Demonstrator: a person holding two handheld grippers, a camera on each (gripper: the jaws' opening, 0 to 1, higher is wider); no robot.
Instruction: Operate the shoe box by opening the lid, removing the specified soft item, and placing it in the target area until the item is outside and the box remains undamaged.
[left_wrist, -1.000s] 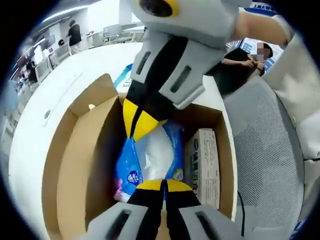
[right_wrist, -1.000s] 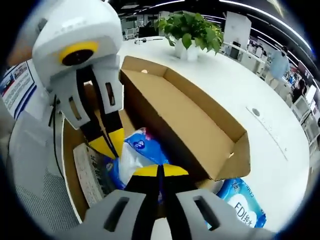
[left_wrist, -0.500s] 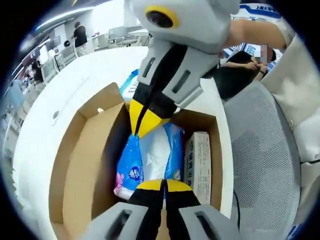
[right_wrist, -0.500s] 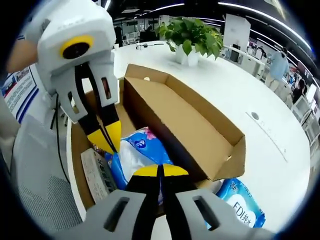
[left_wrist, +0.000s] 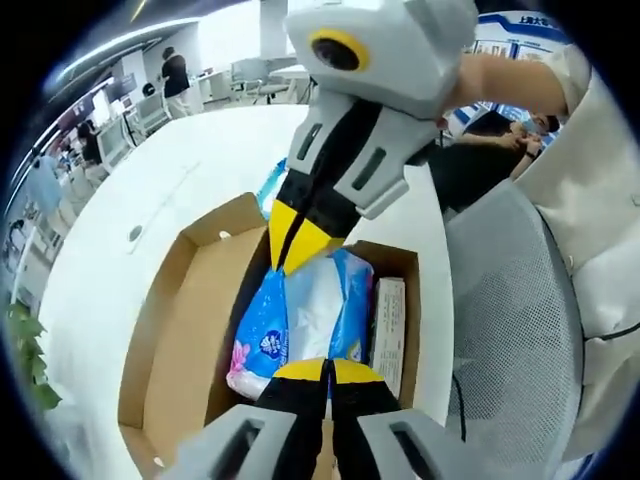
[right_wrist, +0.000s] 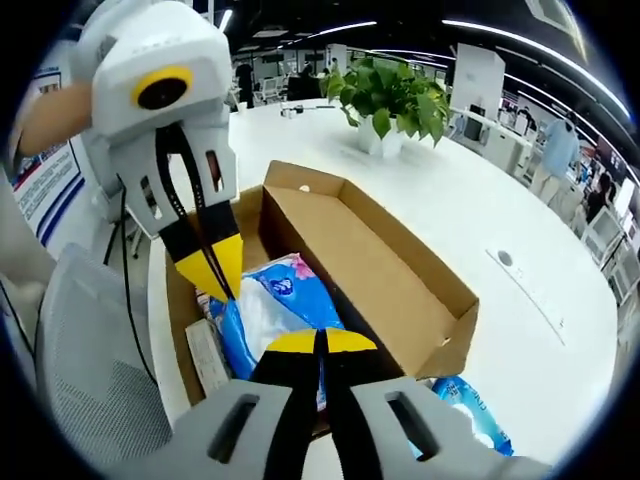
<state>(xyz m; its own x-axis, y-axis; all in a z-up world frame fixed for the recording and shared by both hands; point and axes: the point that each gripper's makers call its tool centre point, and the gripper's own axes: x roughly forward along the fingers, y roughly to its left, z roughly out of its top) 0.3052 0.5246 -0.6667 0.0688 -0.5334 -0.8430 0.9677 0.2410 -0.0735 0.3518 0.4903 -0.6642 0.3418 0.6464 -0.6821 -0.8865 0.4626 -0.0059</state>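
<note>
Left gripper (left_wrist: 322, 368): jaws pinched together on the near end of the tissue pack (left_wrist: 300, 320). Right gripper (right_wrist: 318, 340): jaws likewise clamped on the pack's opposite end, tips angled down. Pack: blue-and-white, lifted between both grippers above the shoe box (right_wrist: 400, 280), lid flap standing open. Small carton (left_wrist: 388, 322) along one inner wall. White table (right_wrist: 480, 200) around the box; second blue pack (right_wrist: 470, 405) beside it.

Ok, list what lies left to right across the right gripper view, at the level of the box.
Mesh chair back → small white carton → blue tissue pack → open cardboard lid → white table.
</note>
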